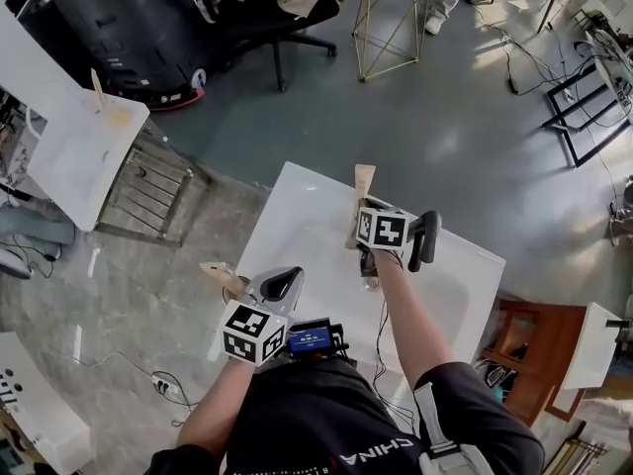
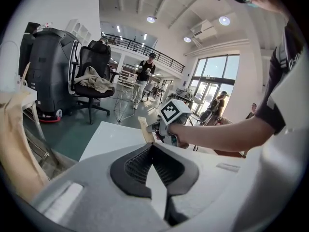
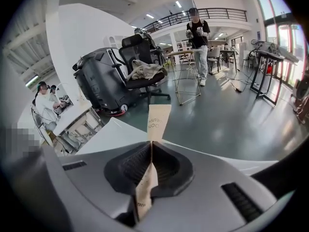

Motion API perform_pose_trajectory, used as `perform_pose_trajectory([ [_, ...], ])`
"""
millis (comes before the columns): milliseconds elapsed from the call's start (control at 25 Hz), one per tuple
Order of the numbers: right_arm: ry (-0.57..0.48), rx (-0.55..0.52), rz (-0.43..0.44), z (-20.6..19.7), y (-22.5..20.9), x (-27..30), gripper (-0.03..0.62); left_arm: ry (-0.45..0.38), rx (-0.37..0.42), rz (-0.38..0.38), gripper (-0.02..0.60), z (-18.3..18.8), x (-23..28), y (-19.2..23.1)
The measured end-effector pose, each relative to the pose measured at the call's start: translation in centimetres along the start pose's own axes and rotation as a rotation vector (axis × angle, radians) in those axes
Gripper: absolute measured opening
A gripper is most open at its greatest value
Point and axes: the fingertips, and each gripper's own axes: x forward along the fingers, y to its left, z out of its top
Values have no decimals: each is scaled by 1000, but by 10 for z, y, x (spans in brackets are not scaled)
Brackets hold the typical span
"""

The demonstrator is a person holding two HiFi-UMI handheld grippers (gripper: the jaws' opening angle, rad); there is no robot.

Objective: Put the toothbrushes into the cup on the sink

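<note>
**Right gripper clamps a wrapped toothbrush above the sink**

The wrapped toothbrush [image 3: 158, 122], a flat tan paper sleeve with print on it, stands upright between the closed jaws of the right gripper [image 3: 150, 146]. Its top end rises above the jaw tips and its bottom end hangs below the pads. In the head view it is held over the far part of the white sink [image 1: 307, 226].

The left gripper [image 2: 152, 146] is near the sink's front left edge. Its jaw tips meet, with nothing between them. Just to its left is a tan piece [image 1: 220, 273], too unclear to name.

Beyond the sink, on the grey floor, are a black office chair [image 3: 145, 74] draped with cloth, a large black machine [image 3: 99, 81] and a wire-legged table [image 1: 396, 8].
</note>
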Motion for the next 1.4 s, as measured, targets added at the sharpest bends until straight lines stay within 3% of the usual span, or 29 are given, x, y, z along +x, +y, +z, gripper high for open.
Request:
perform_pose_trajectory([
  [200,-52,-3,62,-8,25,-28,18,-16,45,-30,8,0,-19,-5],
  [720,-246,-118,208,-16,123,-147,18,-127,31,-57,8,-16,-95,6],
  [960,-288,-147,277,-46,169,-184,18,-174,-6,-23,8,-34,-134,22],
  [1400,-330,-195,367,-95,222,-215,18,-171,-40,31,8,-89,-186,28],
])
